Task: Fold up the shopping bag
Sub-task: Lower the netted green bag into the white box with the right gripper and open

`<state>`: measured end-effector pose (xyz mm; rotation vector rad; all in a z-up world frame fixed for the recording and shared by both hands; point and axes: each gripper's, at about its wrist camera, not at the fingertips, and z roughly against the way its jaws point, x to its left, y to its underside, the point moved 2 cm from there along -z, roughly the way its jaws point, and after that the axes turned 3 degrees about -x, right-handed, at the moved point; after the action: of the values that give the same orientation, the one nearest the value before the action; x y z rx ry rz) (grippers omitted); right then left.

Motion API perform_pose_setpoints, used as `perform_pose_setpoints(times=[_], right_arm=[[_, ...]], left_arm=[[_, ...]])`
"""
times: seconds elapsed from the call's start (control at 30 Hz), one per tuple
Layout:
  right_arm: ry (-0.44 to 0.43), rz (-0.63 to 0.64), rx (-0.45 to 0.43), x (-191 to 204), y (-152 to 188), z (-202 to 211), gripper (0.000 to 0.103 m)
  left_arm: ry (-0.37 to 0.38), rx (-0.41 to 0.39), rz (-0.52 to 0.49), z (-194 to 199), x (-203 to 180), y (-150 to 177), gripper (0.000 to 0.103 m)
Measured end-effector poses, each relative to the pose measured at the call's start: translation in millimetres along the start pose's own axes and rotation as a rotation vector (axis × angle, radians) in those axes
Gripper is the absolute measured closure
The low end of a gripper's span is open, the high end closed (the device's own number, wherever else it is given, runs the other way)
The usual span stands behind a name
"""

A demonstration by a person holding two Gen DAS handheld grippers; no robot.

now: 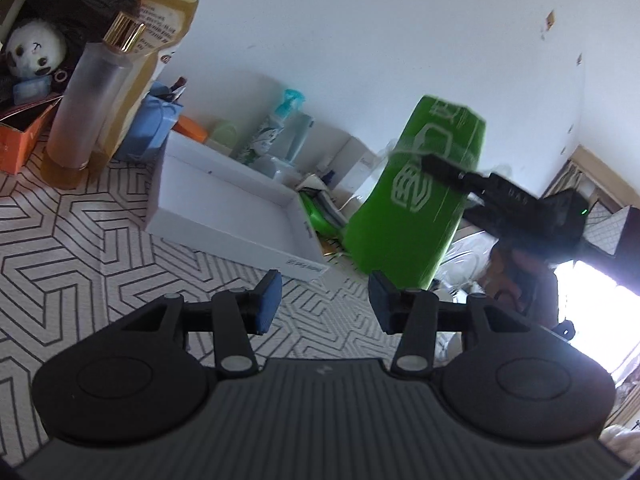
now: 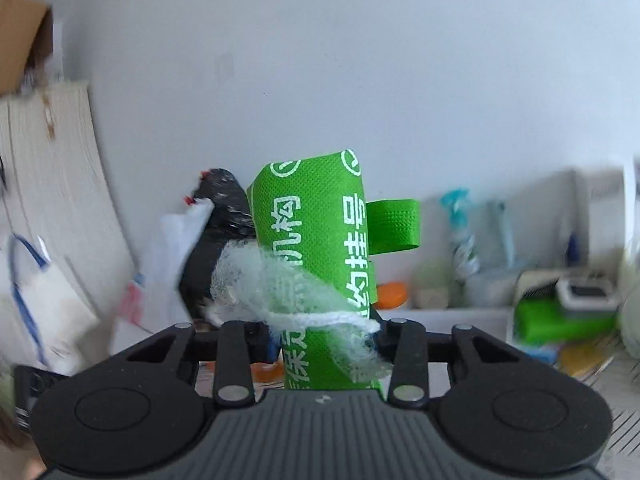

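Both tongs differ plainly. Seen from the left wrist, the left gripper (image 1: pixel 322 300) stands partly apart with nothing between its blue pads (image 1: pixel 267 300), low over the patterned tablecloth (image 1: pixel 80 248), just on the near side of the white tray (image 1: pixel 224 200). Right of that tray, the folded green shopping bag (image 1: pixel 412 200) is held up in the air by the right gripper (image 1: pixel 434 166), which reaches in from the right; motion blur softens both. A frosted bottle (image 1: pixel 92 104) stands well to the tray's left.

From the right wrist, the right gripper (image 2: pixel 326 340) is clamped narrow on the lower part of the bag (image 2: pixel 316 240), which stands upright as a compact bundle, its handle loop (image 2: pixel 394 226) sticking out to the right. A wisp of white netting (image 2: pixel 280 292) with a white cord lies across the bag at the jaw line; I cannot tell whether it is pinched too.

To finish well, I judge the bundle should be kept squeezed so the layers don't spring open, the loose loop tucked flat with the free left tongs, and the bag set down gently on a bare patch of cloth near the tray.
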<state>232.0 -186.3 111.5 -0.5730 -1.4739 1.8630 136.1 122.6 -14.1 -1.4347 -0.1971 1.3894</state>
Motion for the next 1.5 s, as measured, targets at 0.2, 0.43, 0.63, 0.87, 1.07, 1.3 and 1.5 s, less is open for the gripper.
perform_pose_setpoints(times=[0.2,0.43,0.63,0.87,1.07,1.3,1.5], right_arm=[[0.157,0.543,0.16,41.9,11.6,-84.6,0.064],[0.222,0.959,0.269,54.8,95.3,-164.8,0.064],[0.058,0.924,0.375,63.6,122.8,-194.2,0.059],[-0.007,0.805,0.402,58.9,113.0,-198.7,0.021],[-0.06,0.706,0.393,52.4,95.1,-178.0,0.01],[-0.066,0.495,0.396,33.9,57.0,-148.9,0.01],[-0.007,-0.255,0.438,-29.0,64.7,-135.8,0.043]], left_arm=[[-0.098,0.114,0.001,-37.1,16.8,-16.5,0.039],[-0.192,0.183,0.004,-65.5,38.5,-29.3,0.028],[-0.239,0.216,-0.018,-63.2,50.5,-22.1,0.028],[-0.257,0.246,-0.013,-66.9,53.3,-17.9,0.024],[-0.285,0.257,-0.025,-69.4,54.9,-16.9,0.023],[-0.303,0.234,-0.062,-63.6,49.3,-18.5,0.023],[-0.299,0.202,-0.099,-57.9,37.9,-20.6,0.017]])
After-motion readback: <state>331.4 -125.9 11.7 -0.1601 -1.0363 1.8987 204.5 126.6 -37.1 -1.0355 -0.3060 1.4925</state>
